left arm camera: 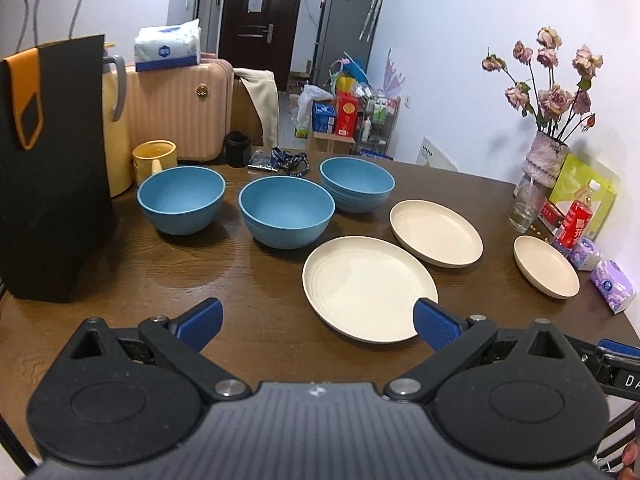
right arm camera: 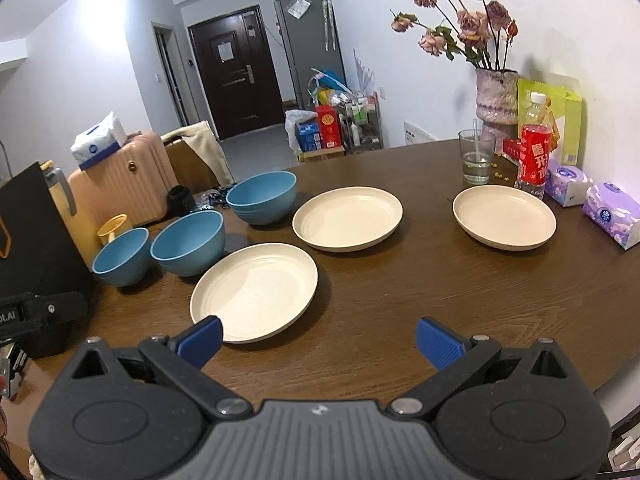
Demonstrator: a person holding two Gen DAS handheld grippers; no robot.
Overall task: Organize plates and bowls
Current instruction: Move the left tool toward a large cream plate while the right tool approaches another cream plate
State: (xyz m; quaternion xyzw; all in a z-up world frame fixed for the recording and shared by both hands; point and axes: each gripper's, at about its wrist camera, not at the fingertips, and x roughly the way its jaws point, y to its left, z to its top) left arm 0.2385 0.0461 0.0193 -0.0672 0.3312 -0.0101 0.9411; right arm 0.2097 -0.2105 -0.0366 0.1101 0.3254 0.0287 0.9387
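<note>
Both tools hang low over the near edge of the brown counter [right arm camera: 400, 280], the left tool [left arm camera: 318, 322] and right tool [right arm camera: 319, 338] each spread wide and holding nothing. Three blue bowls [left arm camera: 286, 216] stand in a row at the far left. Three cream plates [right arm camera: 347, 218] lie apart to their right, the third [right arm camera: 504, 216] beside a red-labelled bottle [right arm camera: 532, 160].

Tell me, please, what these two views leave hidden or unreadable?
- Tall cream thermos jug: mostly hidden behind the black paper bag, both views.
- Red-labelled plastic bottle: label print too small to read.
- Far blue bowl: single or stacked, cannot tell.
- Person: cut off by the frame edges.
</note>
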